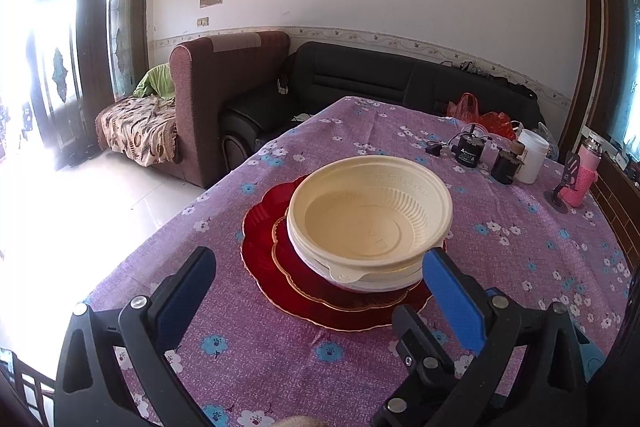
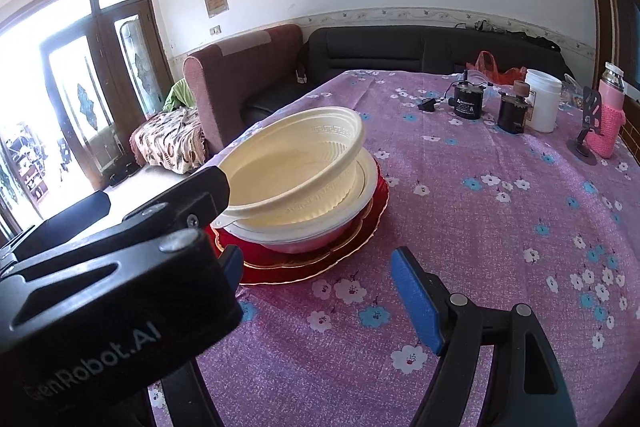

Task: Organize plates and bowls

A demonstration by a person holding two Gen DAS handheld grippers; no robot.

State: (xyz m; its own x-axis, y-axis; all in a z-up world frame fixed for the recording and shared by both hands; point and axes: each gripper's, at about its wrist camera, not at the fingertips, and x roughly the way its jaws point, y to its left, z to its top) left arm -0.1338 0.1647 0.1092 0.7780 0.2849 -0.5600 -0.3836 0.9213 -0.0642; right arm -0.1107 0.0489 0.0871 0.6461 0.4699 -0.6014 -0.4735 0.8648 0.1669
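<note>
Cream plastic bowls (image 1: 368, 215) stand nested on two stacked red plates (image 1: 264, 247) with gold rims, in the middle of the purple flowered tablecloth (image 1: 256, 351). In the right wrist view the top bowl (image 2: 296, 155) lies tilted in the lower bowl (image 2: 296, 237). My left gripper (image 1: 320, 259) is open just short of the stack, its blue right pad (image 1: 448, 291) close to the bowls' near rim. The same left gripper (image 2: 164, 189) shows as a black body at the left of the right wrist view. My right gripper (image 2: 318, 259) is open and holds nothing, its left finger partly hidden.
At the table's far right stand two small black motors (image 2: 466, 103), a white tub (image 2: 542, 99), a pink-sleeved bottle (image 2: 612, 115), a phone stand (image 2: 588, 131) and a red bag (image 2: 496, 67). The table's left edge drops to the floor; sofas (image 1: 240, 95) lie beyond.
</note>
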